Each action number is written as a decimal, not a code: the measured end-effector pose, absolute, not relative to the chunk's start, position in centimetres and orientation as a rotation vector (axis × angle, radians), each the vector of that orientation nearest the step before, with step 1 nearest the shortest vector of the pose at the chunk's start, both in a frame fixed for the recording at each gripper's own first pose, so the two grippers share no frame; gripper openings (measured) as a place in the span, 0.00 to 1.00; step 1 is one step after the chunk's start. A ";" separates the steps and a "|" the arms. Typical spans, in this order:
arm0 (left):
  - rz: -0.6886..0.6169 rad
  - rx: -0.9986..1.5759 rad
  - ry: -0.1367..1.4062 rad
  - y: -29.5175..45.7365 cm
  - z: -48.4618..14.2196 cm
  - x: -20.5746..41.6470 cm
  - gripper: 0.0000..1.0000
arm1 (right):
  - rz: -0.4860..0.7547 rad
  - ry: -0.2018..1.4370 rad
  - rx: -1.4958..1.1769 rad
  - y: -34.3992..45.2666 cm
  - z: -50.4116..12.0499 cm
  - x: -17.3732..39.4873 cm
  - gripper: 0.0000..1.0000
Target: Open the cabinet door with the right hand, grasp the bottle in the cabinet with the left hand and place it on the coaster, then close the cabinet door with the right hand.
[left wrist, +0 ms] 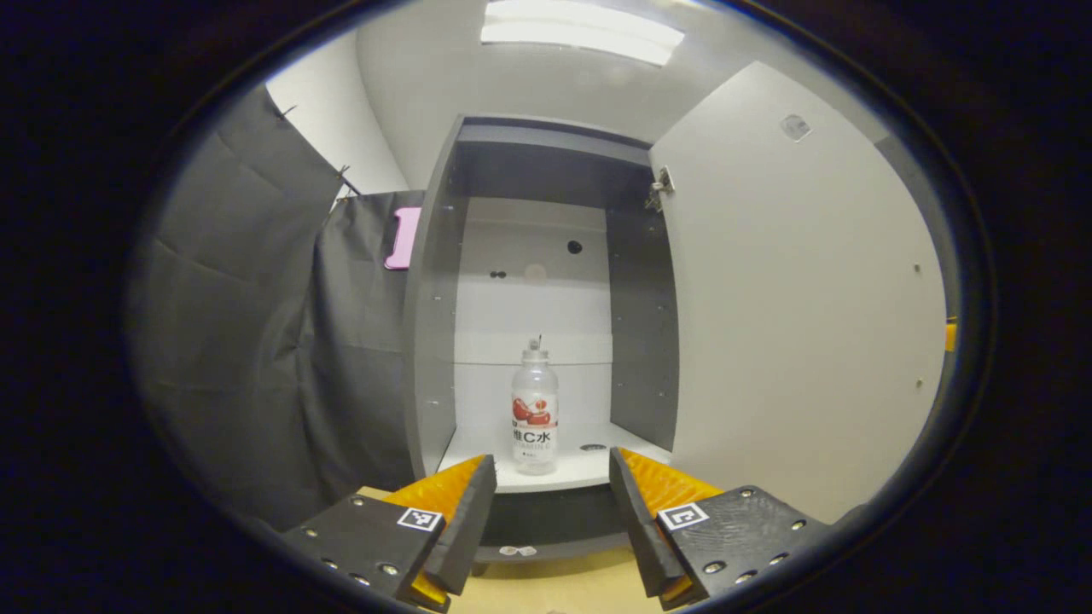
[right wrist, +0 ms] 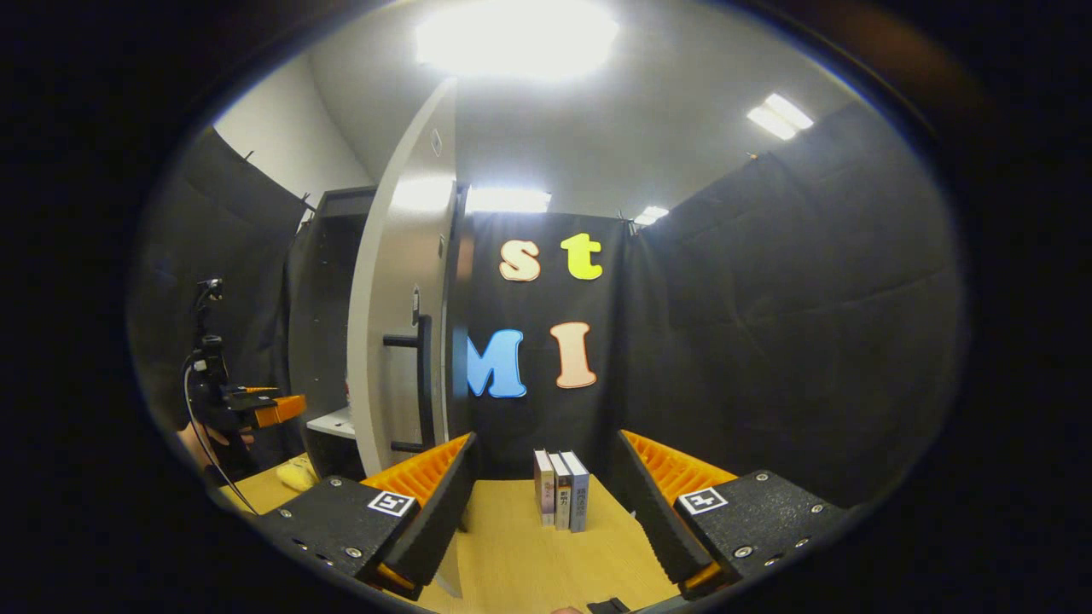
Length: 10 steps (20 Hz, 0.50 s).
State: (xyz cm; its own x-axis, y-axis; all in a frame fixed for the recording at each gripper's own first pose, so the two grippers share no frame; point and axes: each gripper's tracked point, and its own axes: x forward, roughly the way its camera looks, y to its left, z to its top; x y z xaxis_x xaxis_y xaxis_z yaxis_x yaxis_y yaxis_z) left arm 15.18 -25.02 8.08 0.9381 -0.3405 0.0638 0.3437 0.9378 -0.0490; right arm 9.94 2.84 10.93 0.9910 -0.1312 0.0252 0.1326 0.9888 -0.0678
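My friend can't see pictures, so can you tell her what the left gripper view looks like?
A bottle stands upright on the shelf of an open cabinet, its door swung wide to the right. The open hand-held gripper points at the bottle from in front, not touching it.

Both views toward the open cabinet [left wrist: 546, 281]

Light comes from white ceiling panels [right wrist: 516, 38], which burn out to glare in the right gripper view, while the black cloth walls [right wrist: 793, 324] stay dim. The open cabinet [left wrist: 533, 298] is evenly lit and sharp. Straight edges bend strongly near the round borders.
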 end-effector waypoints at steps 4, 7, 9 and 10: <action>-0.375 -0.074 -0.026 -25.7 7.4 20.3 0.76 | -0.210 0.010 -0.055 2.1 10.0 10.0 0.96; -0.382 -0.079 -0.019 -26.4 6.8 23.9 0.76 | -0.267 0.027 -0.058 1.3 9.4 9.6 0.96; -0.400 -0.071 -0.019 -27.2 6.7 25.8 0.76 | -0.300 0.041 -0.054 0.9 8.6 10.2 0.96; -0.407 -0.066 -0.016 -27.5 6.4 26.8 0.76 | -0.312 0.049 -0.048 0.9 8.4 10.3 0.96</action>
